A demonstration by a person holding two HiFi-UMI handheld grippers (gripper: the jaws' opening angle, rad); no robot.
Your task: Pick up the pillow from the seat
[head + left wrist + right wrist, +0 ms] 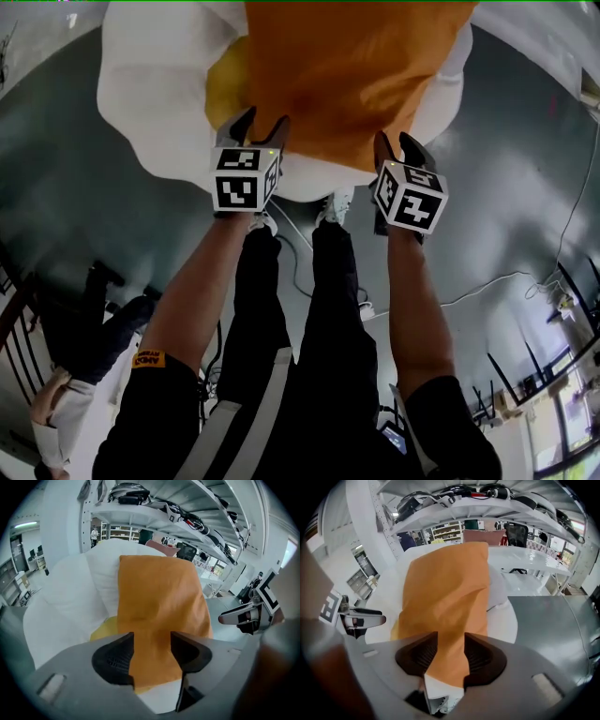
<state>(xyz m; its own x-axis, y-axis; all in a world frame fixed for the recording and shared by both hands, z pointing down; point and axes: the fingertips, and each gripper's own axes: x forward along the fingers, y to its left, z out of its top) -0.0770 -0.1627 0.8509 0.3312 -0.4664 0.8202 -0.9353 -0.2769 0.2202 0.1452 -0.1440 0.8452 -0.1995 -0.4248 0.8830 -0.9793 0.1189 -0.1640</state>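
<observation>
1. Pillow (356, 66): resting on seat (150, 84), not yet lifted.
2. Left gripper (259, 127) and right gripper (397, 145): both spread, straddling near edge, not pinching.
3. Remaining: close on edge, then raise clear of seat.

Black trousers (328, 309), white stripes (263, 394), white shoes (335, 204)

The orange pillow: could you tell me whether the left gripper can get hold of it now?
Probably yes: the left gripper stands open with the near edge of the orange pillow between its jaws; nothing blocks it.
</observation>
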